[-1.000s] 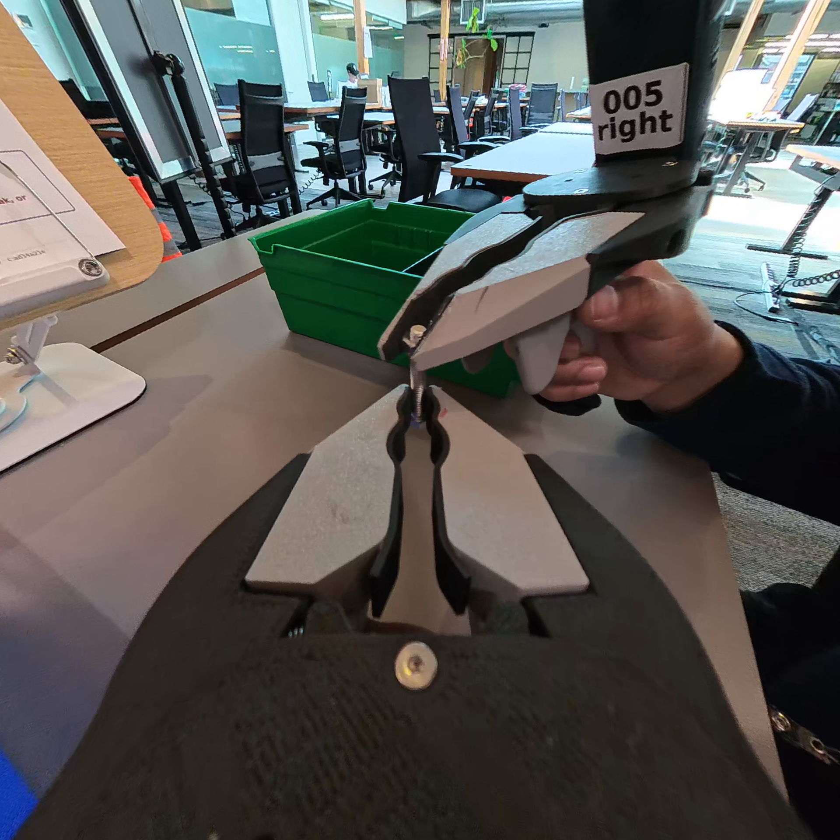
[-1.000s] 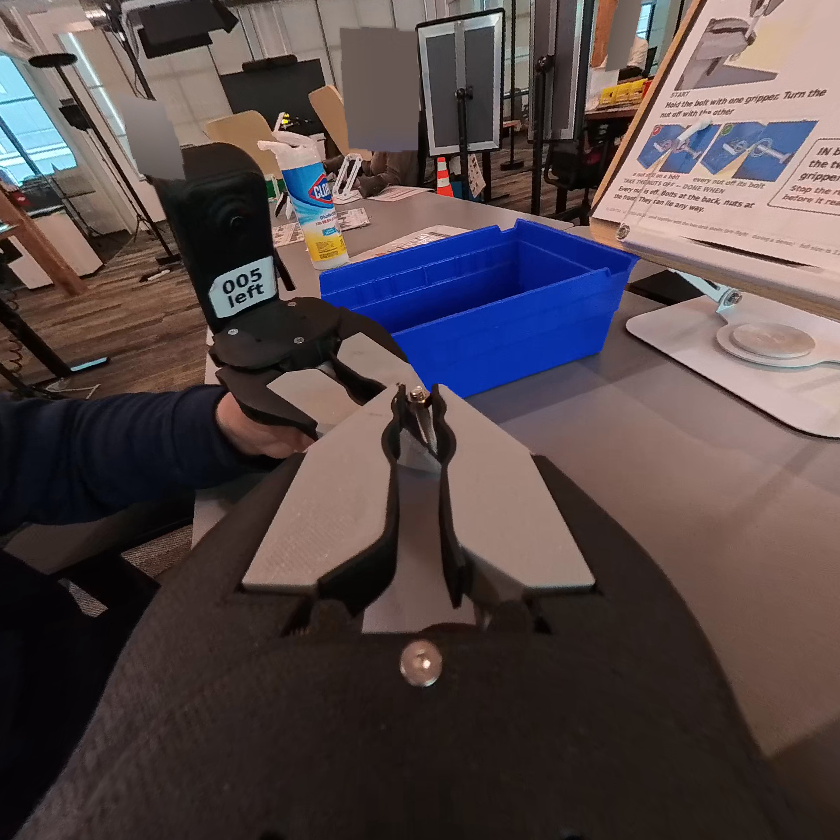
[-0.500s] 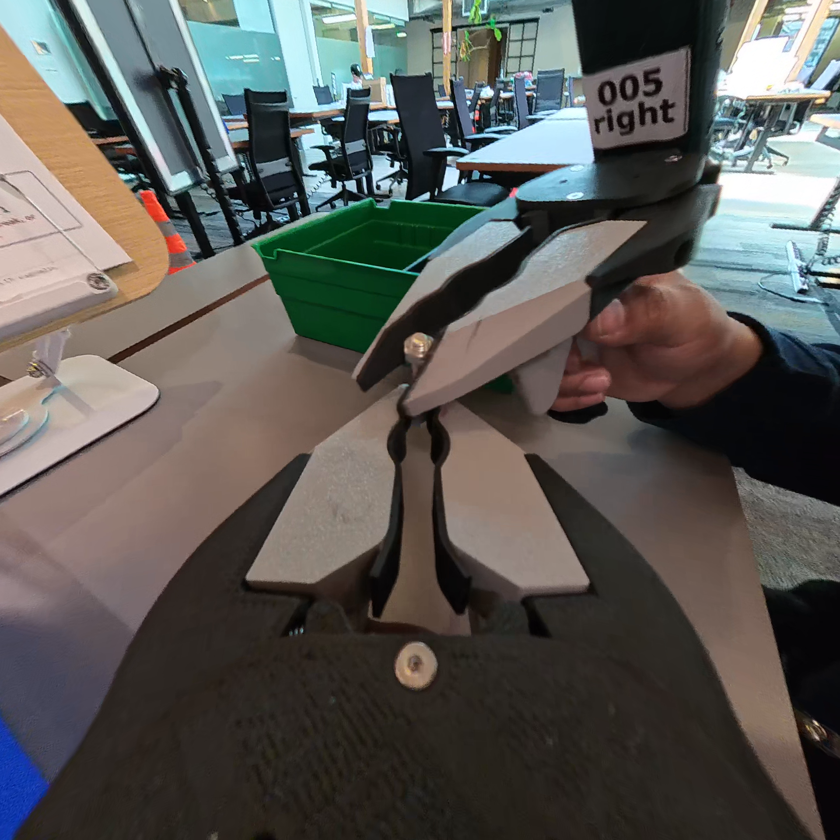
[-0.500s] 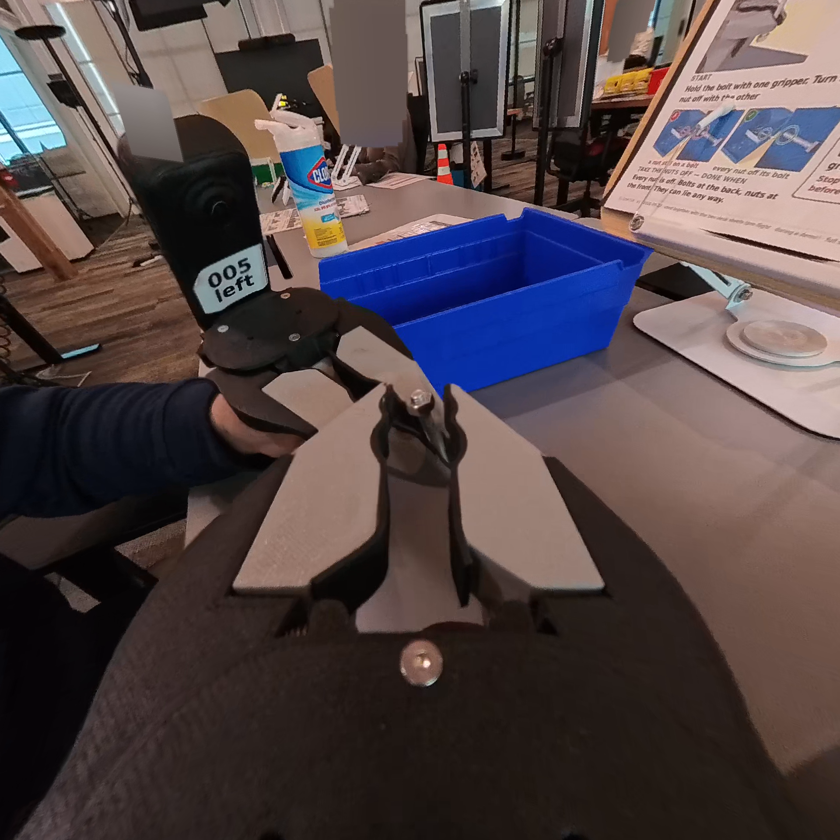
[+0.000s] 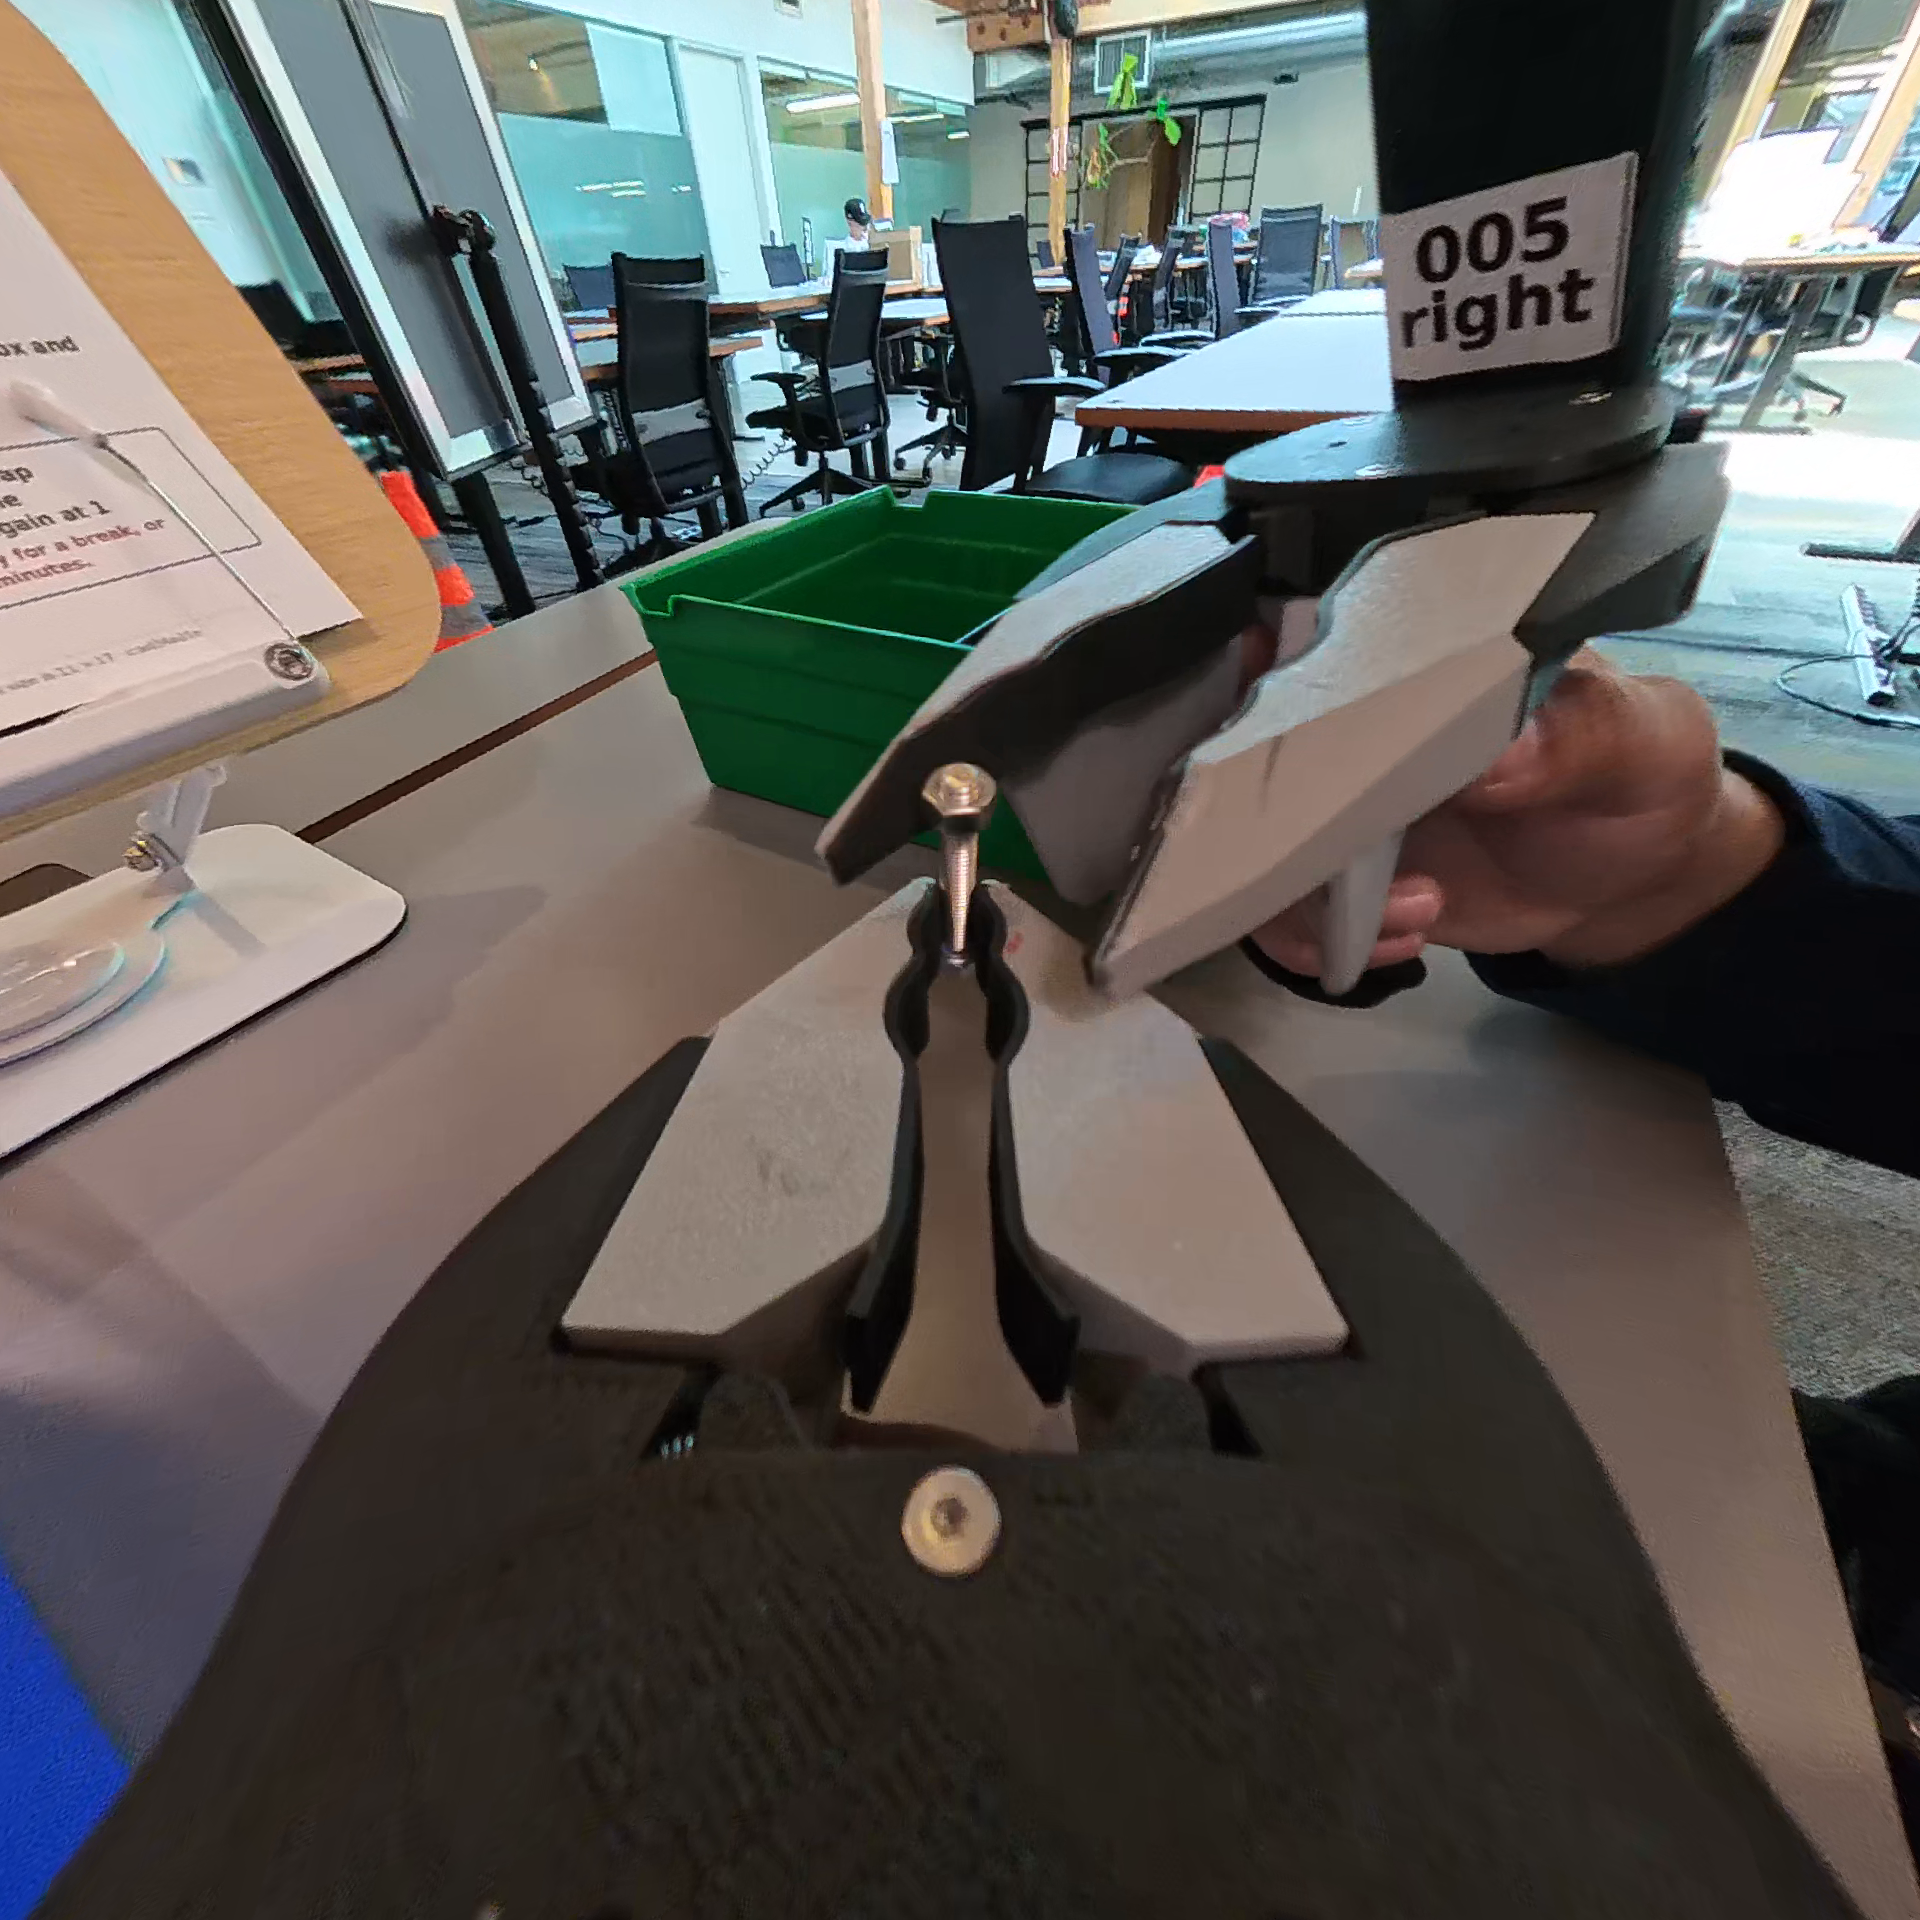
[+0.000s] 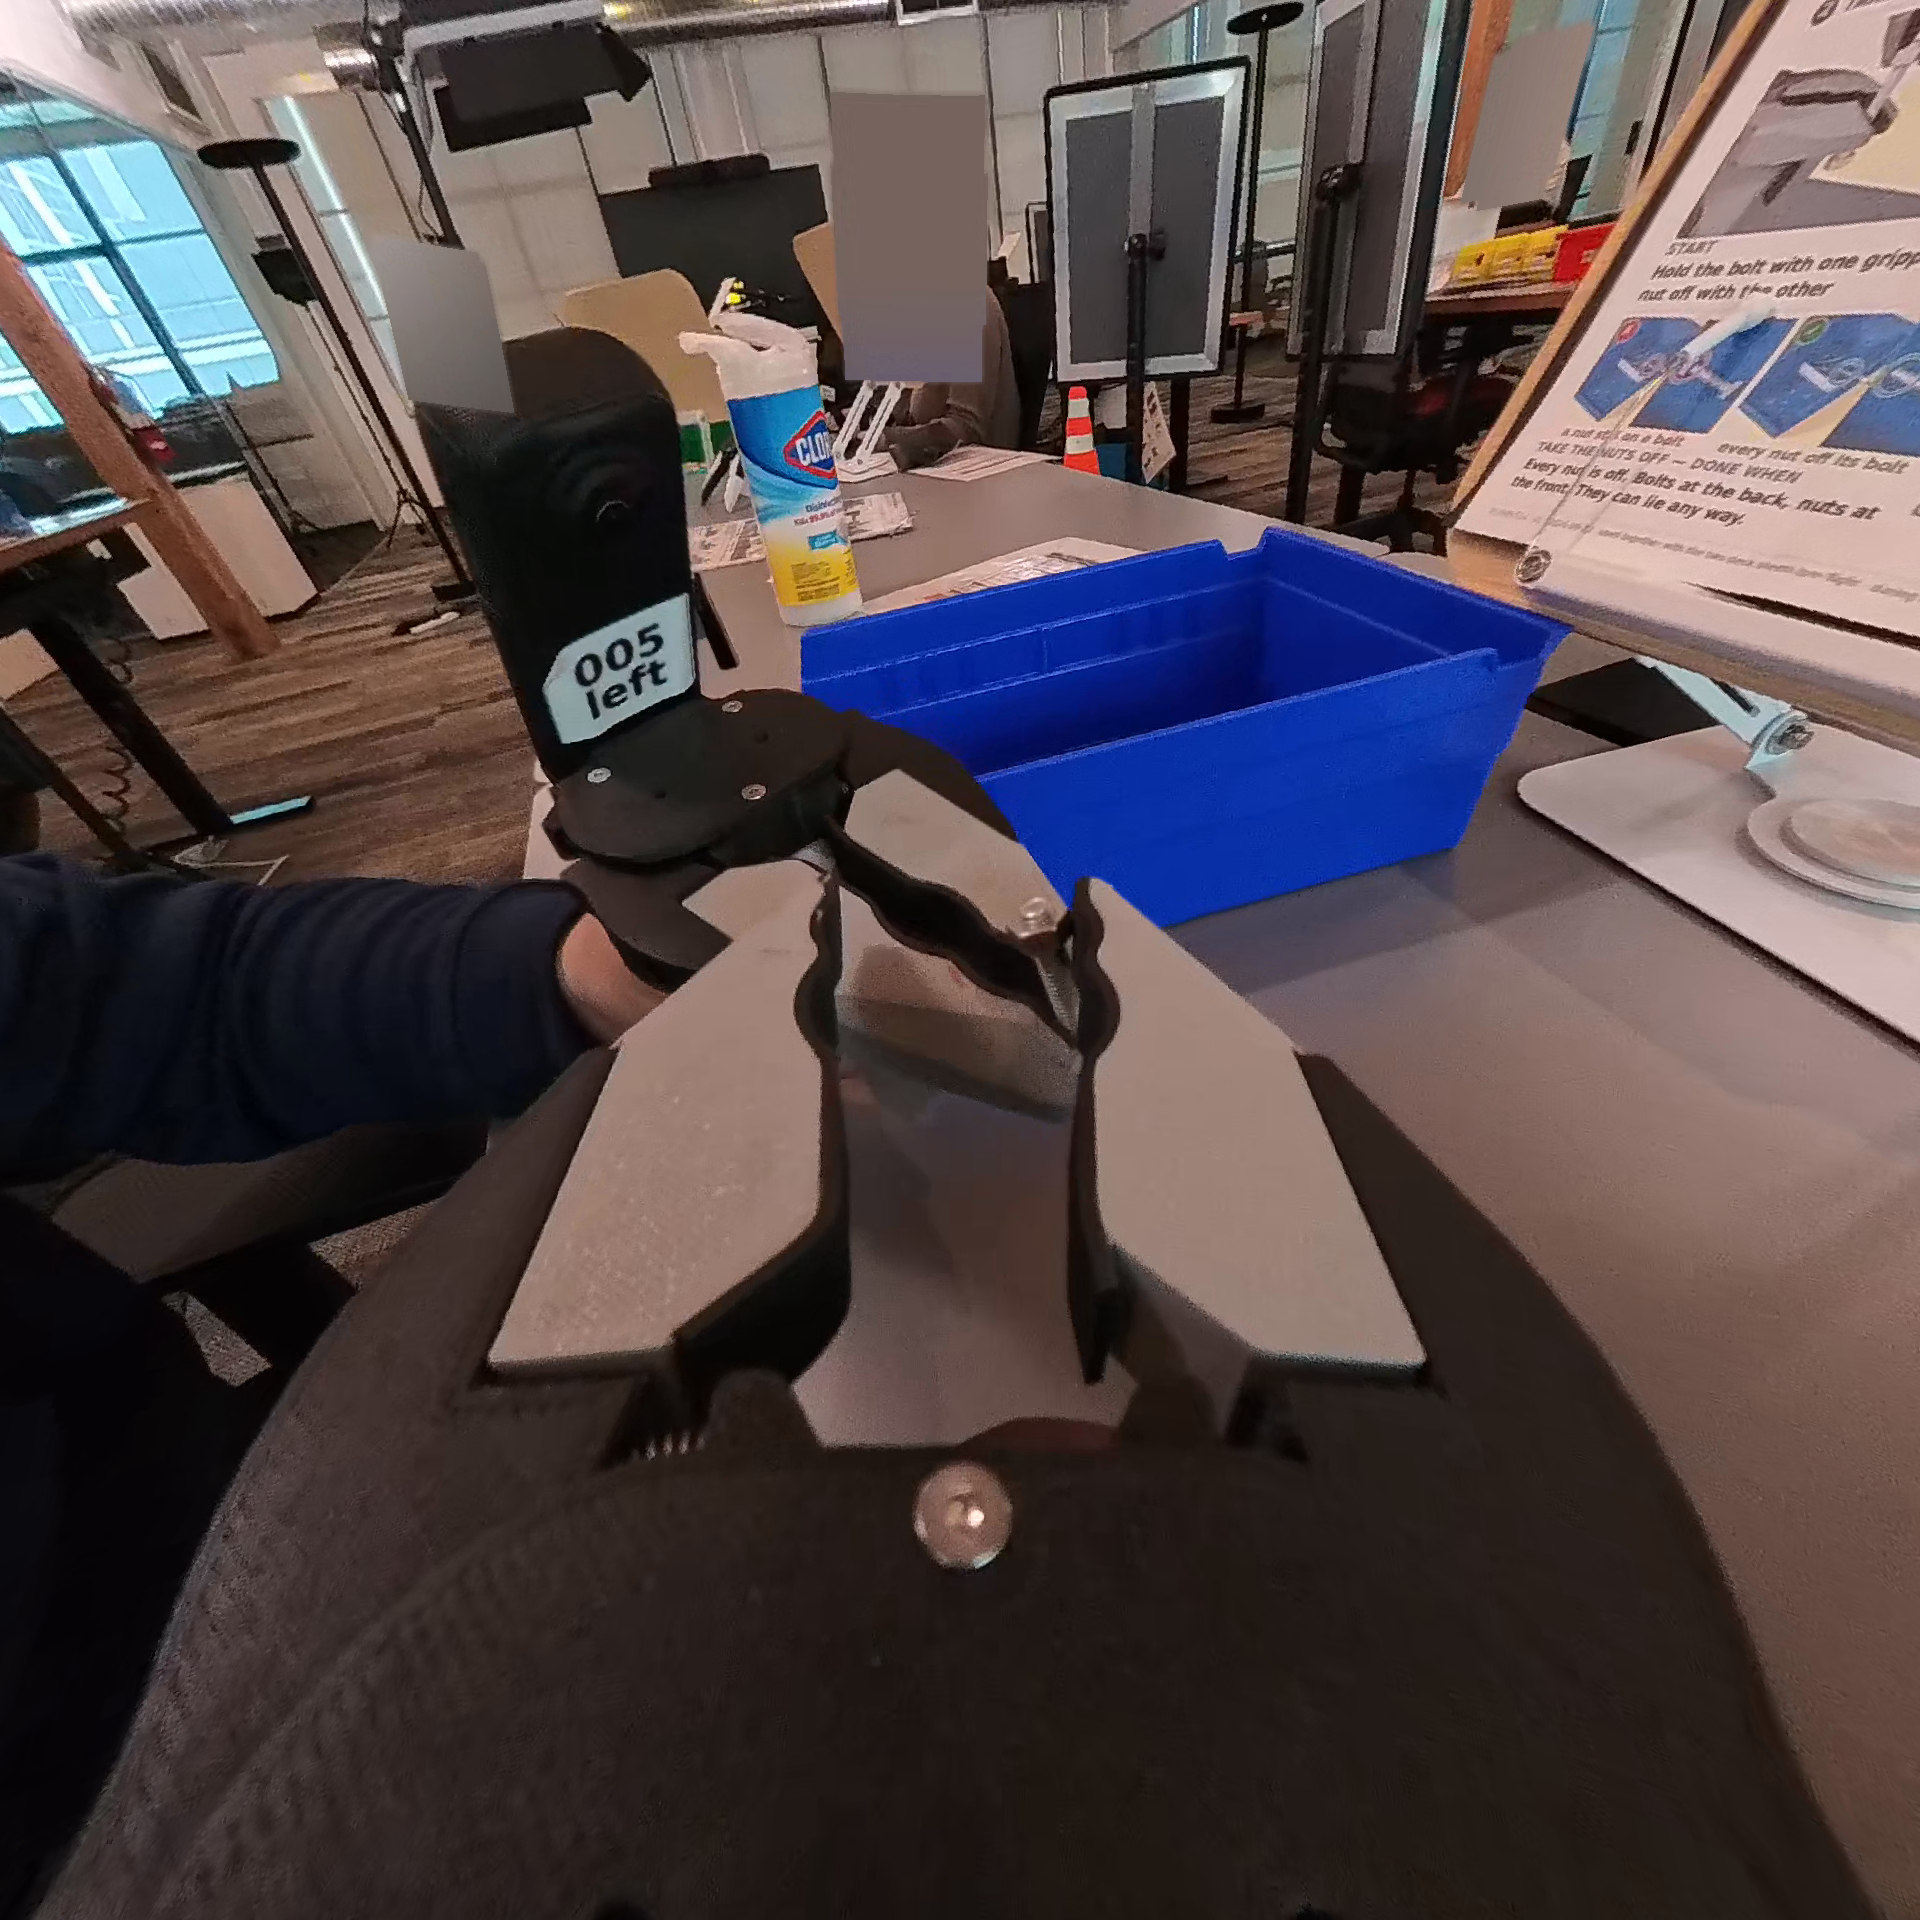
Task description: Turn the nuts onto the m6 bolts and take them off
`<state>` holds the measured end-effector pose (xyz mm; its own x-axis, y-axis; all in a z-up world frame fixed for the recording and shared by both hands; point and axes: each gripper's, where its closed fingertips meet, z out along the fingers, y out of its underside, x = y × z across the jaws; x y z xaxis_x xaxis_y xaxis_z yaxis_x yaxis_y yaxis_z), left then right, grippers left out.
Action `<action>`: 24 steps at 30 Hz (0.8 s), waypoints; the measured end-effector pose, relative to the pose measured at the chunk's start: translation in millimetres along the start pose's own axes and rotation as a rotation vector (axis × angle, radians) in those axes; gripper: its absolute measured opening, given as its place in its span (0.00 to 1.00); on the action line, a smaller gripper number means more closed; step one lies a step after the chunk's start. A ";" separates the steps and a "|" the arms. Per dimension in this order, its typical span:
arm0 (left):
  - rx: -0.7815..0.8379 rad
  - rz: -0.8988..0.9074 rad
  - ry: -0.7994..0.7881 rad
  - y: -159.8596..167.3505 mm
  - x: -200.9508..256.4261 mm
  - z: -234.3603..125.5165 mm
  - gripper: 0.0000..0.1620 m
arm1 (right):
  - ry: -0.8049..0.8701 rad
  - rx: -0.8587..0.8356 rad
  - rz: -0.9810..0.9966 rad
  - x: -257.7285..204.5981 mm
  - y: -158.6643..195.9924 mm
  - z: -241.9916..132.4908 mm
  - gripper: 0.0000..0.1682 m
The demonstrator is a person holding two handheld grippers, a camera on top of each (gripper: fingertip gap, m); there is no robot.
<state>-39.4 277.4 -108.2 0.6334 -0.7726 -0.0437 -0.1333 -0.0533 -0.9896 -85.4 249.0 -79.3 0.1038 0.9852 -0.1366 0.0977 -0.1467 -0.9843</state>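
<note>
My left gripper (image 5: pixel 958 920) is shut on the lower end of a silver M6 bolt (image 5: pixel 960 883), which stands upright above the grey table (image 5: pixel 499 997). A hex nut (image 5: pixel 961 795) sits at the bolt's top end. My right gripper (image 6: pixel 951 930) is open, with its fingertips on either side of the bolt's top and not touching it. It also shows in the left wrist view (image 5: pixel 966 914), held by a hand (image 5: pixel 1579 831). In the right wrist view the bolt (image 6: pixel 1049 961) and nut (image 6: pixel 1034 914) sit close to my right finger, at the tip of the left gripper (image 6: pixel 1029 940).
A green bin (image 5: pixel 831 665) stands just behind the grippers in the left wrist view. A blue bin (image 6: pixel 1195 748) stands behind them in the right wrist view. An instruction board on a white stand (image 6: pixel 1714 831) is at the table's side. A wipes canister (image 6: pixel 795 499) stands farther back. About 5 centimetres separates my left fingertips from my right.
My right gripper was shut on the top of the bolt and has opened wide, letting go. My left gripper has kept its hold on the bolt.
</note>
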 end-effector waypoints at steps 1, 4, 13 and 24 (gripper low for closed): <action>-0.003 0.007 0.000 0.4 1.1 0.6 0.01 | -0.001 -0.007 -0.003 -0.5 1.2 0.9 0.25; 0.013 -0.001 -0.024 -2.5 -4.5 -1.9 0.01 | 0.028 0.015 -0.018 4.0 -3.6 -3.0 0.24; -0.001 0.024 -0.004 -1.9 1.4 -1.4 0.01 | -0.017 0.009 0.020 -2.8 -2.7 3.4 0.25; -0.030 0.013 -0.007 0.5 -1.4 -3.1 0.01 | -0.001 0.035 -0.021 2.1 -10.0 -5.5 0.18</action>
<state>-42.7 276.5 -108.2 0.6364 -0.7692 -0.0579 -0.1644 -0.0619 -0.9845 -80.6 252.1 -69.1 0.1009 0.9881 -0.1157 0.0652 -0.1227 -0.9903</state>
